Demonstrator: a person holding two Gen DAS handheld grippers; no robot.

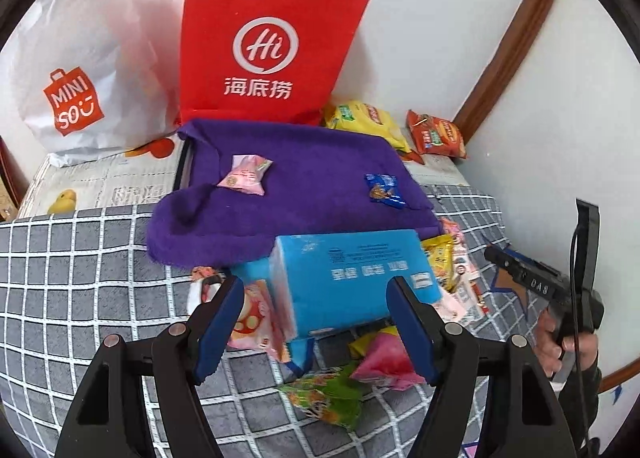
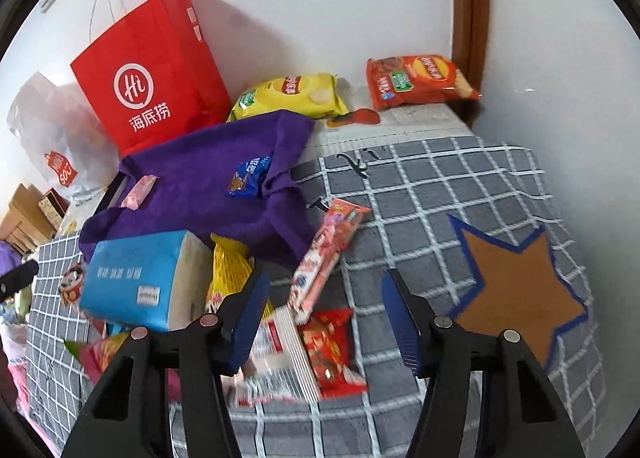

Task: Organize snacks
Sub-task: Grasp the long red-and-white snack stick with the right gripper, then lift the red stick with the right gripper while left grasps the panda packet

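Observation:
My left gripper (image 1: 316,284) is open above a pile of snacks on the grey checked bedsheet (image 1: 80,278). A blue box (image 1: 352,278) lies just ahead between its fingers, with a gap at the left pad. A pink packet (image 1: 386,362) and a green one (image 1: 328,394) lie below. My right gripper (image 2: 325,278) is open over a red packet (image 2: 332,350) and a white striped one (image 2: 280,362); its right pad stands apart from them. A long pink packet (image 2: 328,250) lies ahead. On a purple cloth (image 1: 288,185) rest a pink packet (image 1: 246,175) and a blue one (image 1: 384,189).
A red paper bag (image 1: 264,45) and a white bag (image 1: 76,69) stand against the far wall. Yellow (image 1: 368,119) and red (image 1: 436,133) crisp bags lie in the far corner. A hand (image 1: 560,342) holds the right gripper near the right wall. A star patch (image 2: 516,294) marks the sheet.

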